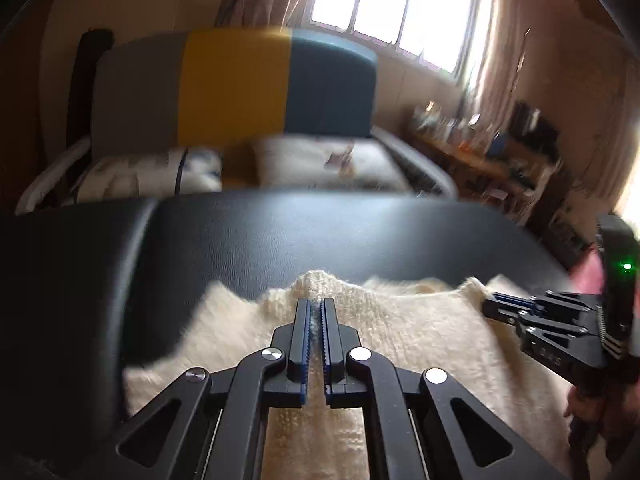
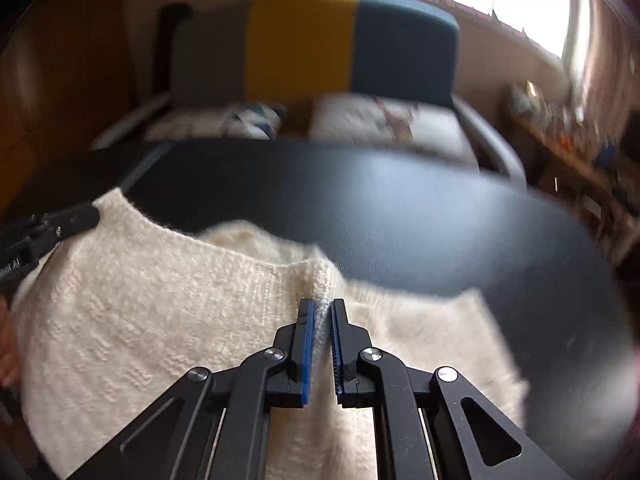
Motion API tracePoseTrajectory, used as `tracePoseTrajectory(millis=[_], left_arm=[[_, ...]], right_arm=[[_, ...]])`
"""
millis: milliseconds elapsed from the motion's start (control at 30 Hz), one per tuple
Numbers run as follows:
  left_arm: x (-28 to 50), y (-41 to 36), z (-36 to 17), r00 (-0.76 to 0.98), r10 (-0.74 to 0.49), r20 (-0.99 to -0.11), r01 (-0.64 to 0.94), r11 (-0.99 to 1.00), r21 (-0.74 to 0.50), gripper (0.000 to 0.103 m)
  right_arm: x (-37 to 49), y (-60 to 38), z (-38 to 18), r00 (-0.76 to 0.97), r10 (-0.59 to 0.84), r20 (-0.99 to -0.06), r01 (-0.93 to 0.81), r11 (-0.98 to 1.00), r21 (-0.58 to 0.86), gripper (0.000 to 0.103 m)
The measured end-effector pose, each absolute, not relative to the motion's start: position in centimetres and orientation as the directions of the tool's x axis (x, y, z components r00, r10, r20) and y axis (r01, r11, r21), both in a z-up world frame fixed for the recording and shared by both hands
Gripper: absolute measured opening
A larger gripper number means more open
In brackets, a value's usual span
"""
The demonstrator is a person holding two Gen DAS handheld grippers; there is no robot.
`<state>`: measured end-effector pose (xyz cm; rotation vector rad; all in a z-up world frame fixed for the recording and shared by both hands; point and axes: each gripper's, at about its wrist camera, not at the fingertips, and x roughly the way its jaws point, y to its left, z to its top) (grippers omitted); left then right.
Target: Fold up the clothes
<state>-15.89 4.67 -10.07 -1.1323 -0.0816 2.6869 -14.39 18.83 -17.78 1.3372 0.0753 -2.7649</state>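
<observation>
A cream knitted sweater (image 1: 400, 332) lies on a black padded table (image 1: 260, 236). My left gripper (image 1: 318, 308) is shut on a bunched ridge of the sweater's upper edge. In the right wrist view the same sweater (image 2: 140, 312) spreads to the left, and my right gripper (image 2: 322, 308) is shut on another raised fold of its edge near the neckline. The right gripper (image 1: 496, 304) also shows at the right of the left wrist view, pinching the knit. The left gripper's black tip (image 2: 86, 214) shows at the left edge of the right wrist view, holding the cloth.
Beyond the black table (image 2: 400, 208) stands a bed with a grey, yellow and blue headboard (image 1: 236, 84) and pillows (image 1: 320, 160). A cluttered wooden shelf (image 1: 500, 160) runs along the right wall under a bright window (image 1: 400, 4). A hand (image 1: 588, 404) holds the right gripper.
</observation>
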Motion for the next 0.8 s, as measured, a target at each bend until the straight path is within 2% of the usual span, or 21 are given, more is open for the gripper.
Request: tracePoseTrajectory(millis=[67,100,233,400,500,567,600,667,800], left_arm=[[-16.9,4.2,-12.4,-0.612,0.230,-0.757,-0.155,-0.973,-0.171,0.005],[-17.0,3.6,-12.3,-0.602,0.260,-0.755,-0.146,-0.965,-0.216,0.007],[-16.0,2.9,-12.2,-0.584,0.289,-0.759,-0.151,-0.957,-0.249,0.008],[-14.3,0.6,-11.0,-0.587,0.366,-0.722,-0.125,-0.922,-0.366,0.010],[-12.1,-3.2,-9.5,-0.667,0.310,-0.677,-0.049,-0.926,-0.375,0.013],[-11.0,-5.8,-9.2,-0.702,0.264,-0.661,-0.002,-0.930,-0.368,0.015],[-10.4,-7.2,-9.2,-0.707,0.244,-0.663,0.018,-0.932,-0.362,0.016],[-9.4,-9.2,-9.9,-0.681,0.273,-0.680,0.041,-0.912,-0.407,0.019],[-7.9,-10.3,-11.3,-0.623,0.391,-0.678,0.015,-0.860,-0.510,0.025]], right_arm=[[-14.6,19.2,-18.7,-0.619,-0.035,-0.784,0.058,-0.998,-0.001,0.011],[-14.4,19.1,-18.6,-0.619,-0.036,-0.785,0.056,-0.998,0.001,0.016],[-13.9,19.4,-18.4,-0.613,-0.061,-0.787,0.068,-0.997,0.025,0.017],[-13.3,20.2,-18.1,-0.586,-0.134,-0.799,0.084,-0.991,0.105,0.018],[-12.7,21.1,-16.7,-0.595,-0.160,-0.788,0.052,-0.986,0.161,0.021],[-12.2,20.8,-15.0,-0.626,-0.184,-0.758,0.059,-0.980,0.189,0.032],[-12.1,20.3,-14.1,-0.639,-0.202,-0.742,0.080,-0.977,0.197,0.044],[-12.0,18.7,-12.6,-0.648,-0.253,-0.718,0.143,-0.967,0.211,0.062],[-12.7,13.3,-11.1,-0.614,-0.324,-0.720,0.285,-0.941,0.180,0.067]])
